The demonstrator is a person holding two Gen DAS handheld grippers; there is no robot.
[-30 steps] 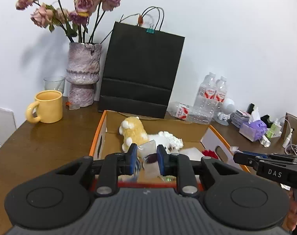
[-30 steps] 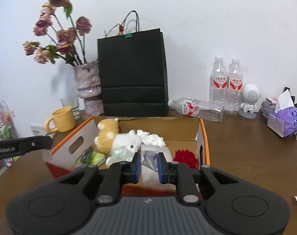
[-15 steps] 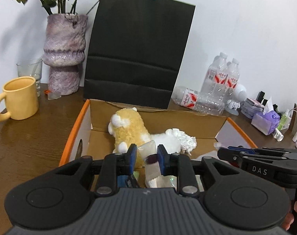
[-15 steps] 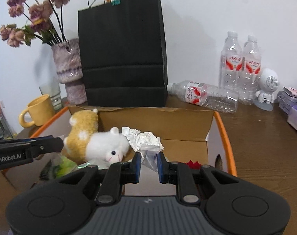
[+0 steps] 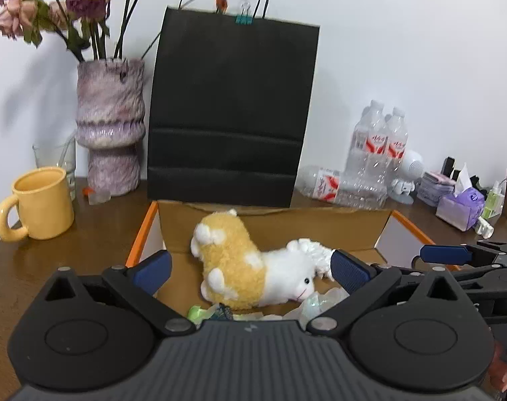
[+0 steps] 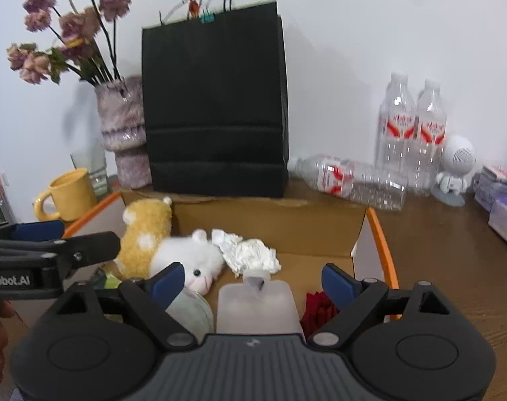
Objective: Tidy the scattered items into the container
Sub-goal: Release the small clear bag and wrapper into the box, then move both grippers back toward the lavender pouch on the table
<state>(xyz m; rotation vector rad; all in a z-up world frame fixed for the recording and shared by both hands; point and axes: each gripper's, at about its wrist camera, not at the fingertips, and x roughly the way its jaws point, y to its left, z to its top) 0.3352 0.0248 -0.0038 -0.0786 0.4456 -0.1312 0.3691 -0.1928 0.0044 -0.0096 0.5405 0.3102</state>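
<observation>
Orange-edged cardboard box [image 6: 380,234]: holds frosted clear plastic pouch [image 6: 257,304], just released. Left gripper [image 5: 250,270] and right gripper [image 6: 253,280]: previously pinched, jaws now opening, nothing held. Delivery complete; both free.

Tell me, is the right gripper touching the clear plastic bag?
Apart. In the right wrist view the right gripper is opening, and the clear plastic bag lies between its fingers with gaps both sides.

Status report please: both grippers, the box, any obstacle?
Left gripper and right gripper opening, nothing held. Clear pouch lies in cardboard box beside plush toy. No obstacle.
</observation>
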